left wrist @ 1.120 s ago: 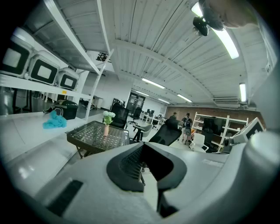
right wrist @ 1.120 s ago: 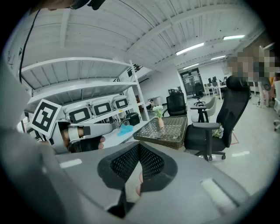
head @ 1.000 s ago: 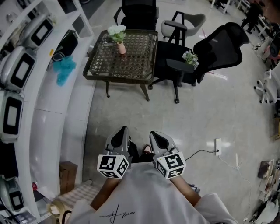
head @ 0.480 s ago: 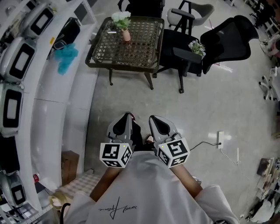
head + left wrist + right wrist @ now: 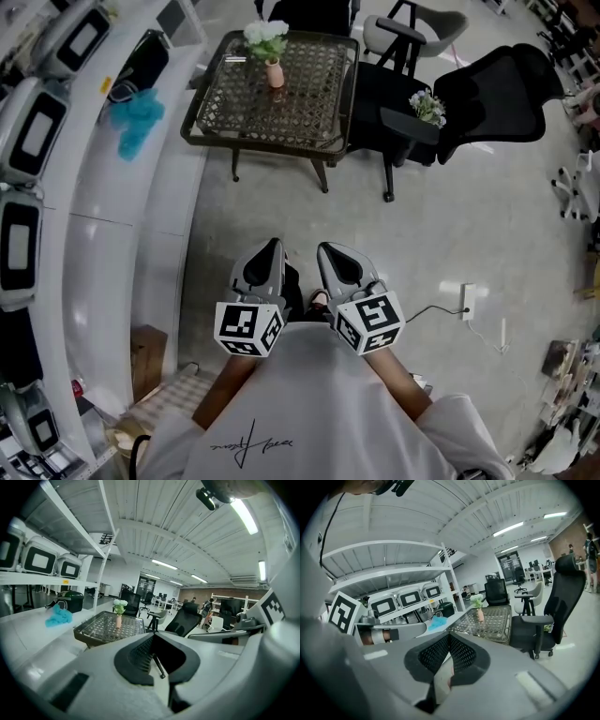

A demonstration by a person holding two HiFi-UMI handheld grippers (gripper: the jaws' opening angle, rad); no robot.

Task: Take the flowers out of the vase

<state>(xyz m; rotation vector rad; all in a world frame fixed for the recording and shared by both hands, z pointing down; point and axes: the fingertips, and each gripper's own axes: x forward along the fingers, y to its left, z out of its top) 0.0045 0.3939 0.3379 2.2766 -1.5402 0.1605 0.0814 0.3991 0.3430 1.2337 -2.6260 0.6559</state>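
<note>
Risk first: the slim pink vase looks light and stands toward the far side of the wicker worktop. A slanted pull on the flowers, or a jaw clipping the vase, could tip it over. The left tool and right tool are each pressed together, pinching nothing, side by side close to the person's body. The white flowers stand upright in the vase, well ahead of both tools across open floor (a second small bunch rests on a black chair to the right).
</note>
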